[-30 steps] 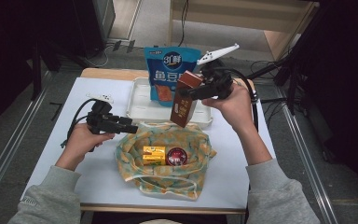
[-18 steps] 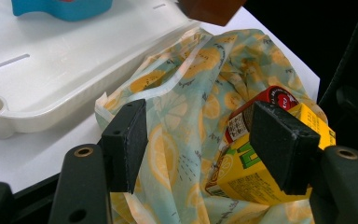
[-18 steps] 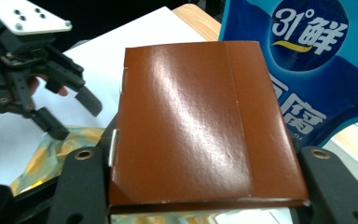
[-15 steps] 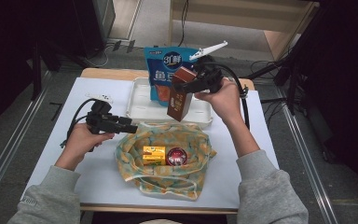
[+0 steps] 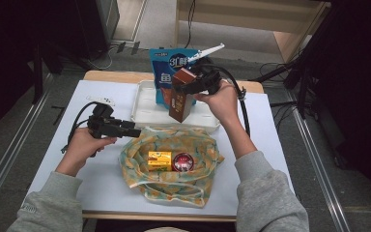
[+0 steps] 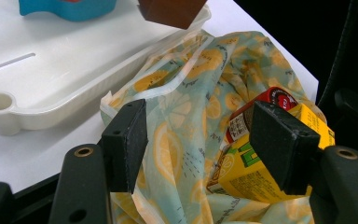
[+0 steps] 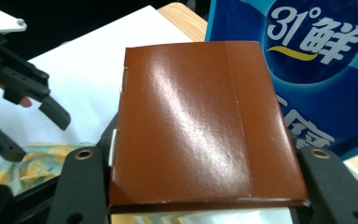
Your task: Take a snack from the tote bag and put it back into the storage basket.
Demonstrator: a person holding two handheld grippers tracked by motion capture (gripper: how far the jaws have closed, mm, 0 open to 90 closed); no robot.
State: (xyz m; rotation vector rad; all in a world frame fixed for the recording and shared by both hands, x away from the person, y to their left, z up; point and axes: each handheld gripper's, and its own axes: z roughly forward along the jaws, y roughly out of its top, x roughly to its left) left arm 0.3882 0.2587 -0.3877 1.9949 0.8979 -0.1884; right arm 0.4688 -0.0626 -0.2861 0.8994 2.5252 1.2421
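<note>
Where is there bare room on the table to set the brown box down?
Bare white table lies left of the lemon-print bag, below the left gripper. The white tray is partly free on its left. The middle is crowded by the bag.

A white-topped table stands on grey floor; beyond it, perhaps a wooden bench, surroundings dark.

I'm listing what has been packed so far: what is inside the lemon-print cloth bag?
Inside the lemon-print bag lie a yellow carton and a red-lidded round tin, side by side. Anything beneath them or under the bag's folds is covered.
</note>
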